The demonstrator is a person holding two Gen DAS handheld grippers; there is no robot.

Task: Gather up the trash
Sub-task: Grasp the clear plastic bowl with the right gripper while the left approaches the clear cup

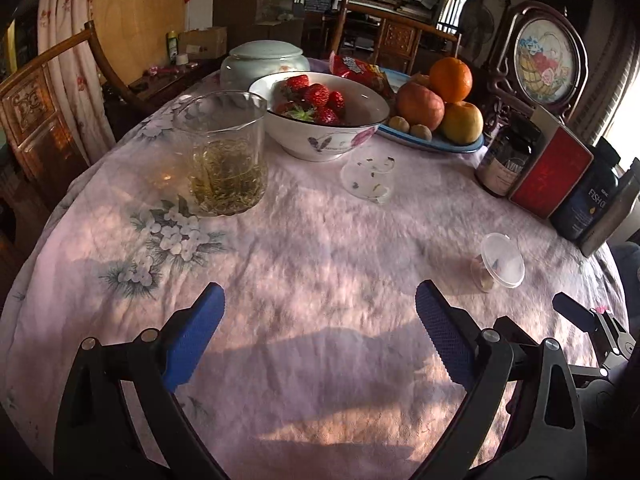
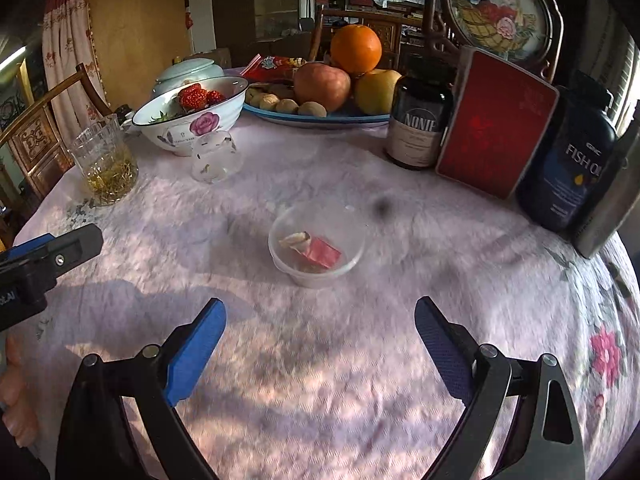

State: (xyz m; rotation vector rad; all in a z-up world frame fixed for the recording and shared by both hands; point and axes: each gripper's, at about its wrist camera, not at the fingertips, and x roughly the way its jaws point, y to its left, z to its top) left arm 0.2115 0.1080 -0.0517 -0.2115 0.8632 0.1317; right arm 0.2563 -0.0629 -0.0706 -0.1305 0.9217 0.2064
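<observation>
Sunlit and draped in a pale pink floral cloth, the round counter [image 1: 320,240] carries the remains of a snack amid a cluttered room. Both pairs of tongs hover over bare cloth with blue pads spread wide apart, holding nothing: the left tongs [image 1: 320,340] near the counter's front edge, the right tongs [image 2: 320,352] just short of a small clear plastic cup [image 2: 316,252]. That cup stands upright on the cloth and holds a pink wrapper [image 2: 322,253] and a pale scrap [image 2: 294,239]. A second clear plastic cup [image 2: 214,156] lies tipped on its side farther back, near a flowered bowl of strawberries [image 1: 320,116]. A glass of tea leaves [image 1: 224,160] stands to the left. Behind them, a blue plate of fruit [image 2: 320,118] bears an orange, apples and kiwis. Along the right stand a dark supplement jar [image 2: 418,120], a red box [image 2: 496,128] and a fish oil bottle [image 2: 568,160].
</observation>
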